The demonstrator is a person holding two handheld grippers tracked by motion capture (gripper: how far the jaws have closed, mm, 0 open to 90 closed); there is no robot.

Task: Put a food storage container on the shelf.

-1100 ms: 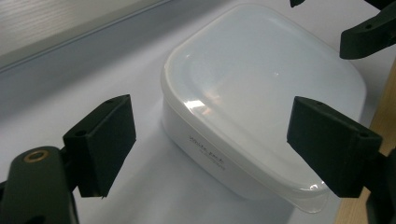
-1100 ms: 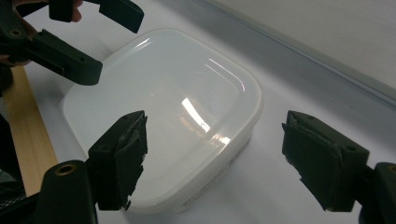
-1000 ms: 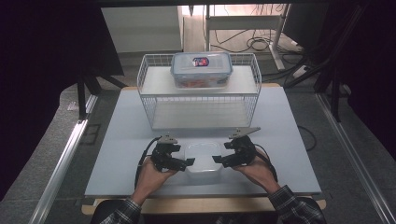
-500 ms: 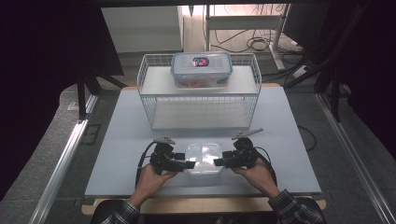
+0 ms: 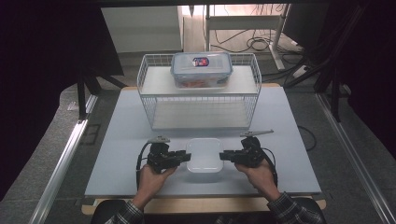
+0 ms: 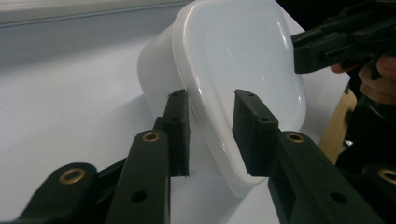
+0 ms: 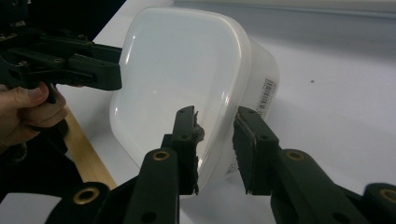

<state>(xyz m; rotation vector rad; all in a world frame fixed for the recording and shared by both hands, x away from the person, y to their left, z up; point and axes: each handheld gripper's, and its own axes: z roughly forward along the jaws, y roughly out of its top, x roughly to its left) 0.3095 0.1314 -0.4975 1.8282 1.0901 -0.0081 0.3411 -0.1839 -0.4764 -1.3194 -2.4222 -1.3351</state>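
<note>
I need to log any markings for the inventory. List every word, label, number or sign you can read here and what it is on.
No text can be read.
Sticker on the lidded container on the wire rack: red and blue, too small to read.
Printed label on the side of the white container at the grippers: fine print like a barcode, too blurred to read.

The high view looks forward and down over the whole bench [image 5: 121, 140], well back from both tongs. Each gripper view rides low and close behind its own tongs, facing inward across the bench. All three share the white container [image 5: 204, 155] between the tongs; each gripper view also catches the opposite tongs beyond it.
</note>
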